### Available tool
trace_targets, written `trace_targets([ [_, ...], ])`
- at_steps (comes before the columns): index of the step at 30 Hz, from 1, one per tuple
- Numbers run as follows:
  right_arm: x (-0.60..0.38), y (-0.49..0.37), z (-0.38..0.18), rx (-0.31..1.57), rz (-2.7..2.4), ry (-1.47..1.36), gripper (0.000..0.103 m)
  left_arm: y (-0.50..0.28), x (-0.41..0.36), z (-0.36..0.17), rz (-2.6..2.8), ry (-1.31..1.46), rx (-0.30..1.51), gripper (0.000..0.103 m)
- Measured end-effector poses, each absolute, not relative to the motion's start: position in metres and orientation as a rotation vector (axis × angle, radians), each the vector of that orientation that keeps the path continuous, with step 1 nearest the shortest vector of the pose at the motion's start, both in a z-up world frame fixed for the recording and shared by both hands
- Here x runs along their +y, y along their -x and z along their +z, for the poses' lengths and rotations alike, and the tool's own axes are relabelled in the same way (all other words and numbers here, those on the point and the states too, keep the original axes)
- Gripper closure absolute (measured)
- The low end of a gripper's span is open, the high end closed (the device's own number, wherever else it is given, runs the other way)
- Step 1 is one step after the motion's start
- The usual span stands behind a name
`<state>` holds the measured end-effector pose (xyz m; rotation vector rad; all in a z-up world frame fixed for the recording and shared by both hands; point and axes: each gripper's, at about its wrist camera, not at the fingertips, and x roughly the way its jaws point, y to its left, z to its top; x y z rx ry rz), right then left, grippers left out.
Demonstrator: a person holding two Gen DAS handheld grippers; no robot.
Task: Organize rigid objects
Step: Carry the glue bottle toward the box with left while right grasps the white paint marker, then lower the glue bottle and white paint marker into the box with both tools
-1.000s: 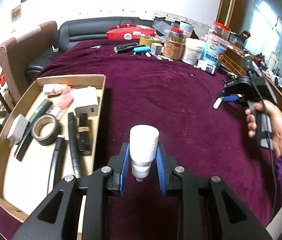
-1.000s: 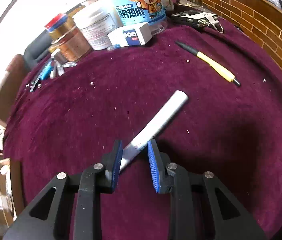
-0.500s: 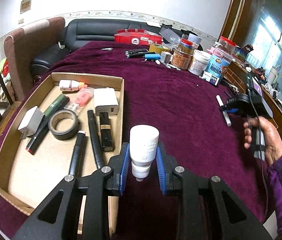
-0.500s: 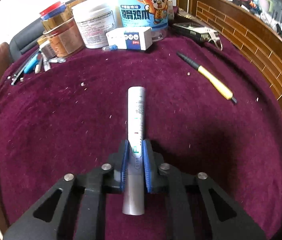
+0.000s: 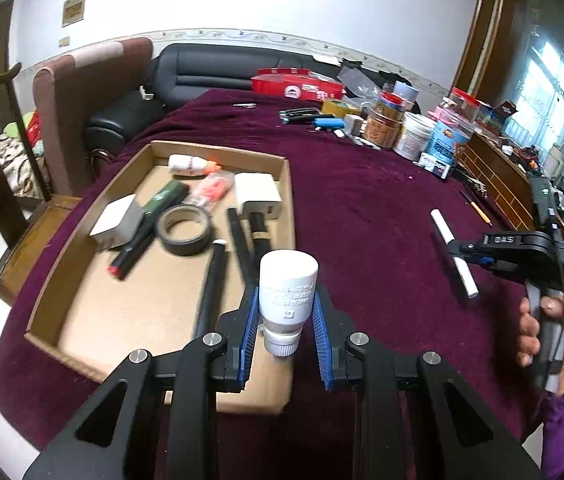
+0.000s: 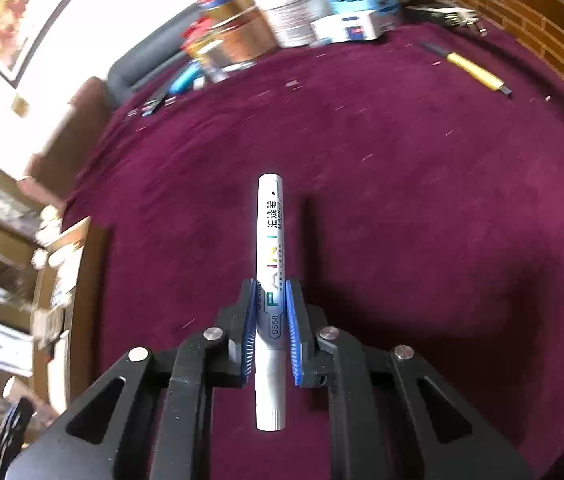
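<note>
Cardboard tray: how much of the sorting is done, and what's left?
Done: the cardboard tray already holds a tape roll, charger and pens. In hand: left gripper grips a white bottle; right gripper grips a paint marker. Left: the yellow pen and far clutter.

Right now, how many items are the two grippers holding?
2. The left gripper clamps a white bottle over the near edge of the cardboard tray. The right gripper clamps a white paint marker above the tablecloth.
</note>
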<state>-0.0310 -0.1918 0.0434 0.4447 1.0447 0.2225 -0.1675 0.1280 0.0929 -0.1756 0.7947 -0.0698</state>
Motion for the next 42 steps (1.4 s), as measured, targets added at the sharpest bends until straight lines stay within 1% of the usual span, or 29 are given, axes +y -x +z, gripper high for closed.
trace_targets([
  [12,-0.089,0.059,0.071,1.054,0.498,-0.421,0.091,0.168,0.203,0.089,0.095,0.247,0.79,0.08],
  [20,-0.013,0.061,0.077,1.09,0.616,-0.355,0.09,0.154,0.226,0.071,0.136,0.248,0.822,0.08],
  [29,0.065,0.061,0.066,1.17,0.726,-0.298,0.09,0.129,0.244,0.046,0.168,0.231,0.885,0.08],
  [36,0.116,0.062,0.041,1.254,0.77,-0.281,0.09,0.129,0.262,0.031,0.184,0.27,0.92,0.08],
  [42,0.139,0.056,0.023,1.269,0.73,-0.198,0.09,0.133,0.264,0.037,0.228,0.256,0.887,0.081],
])
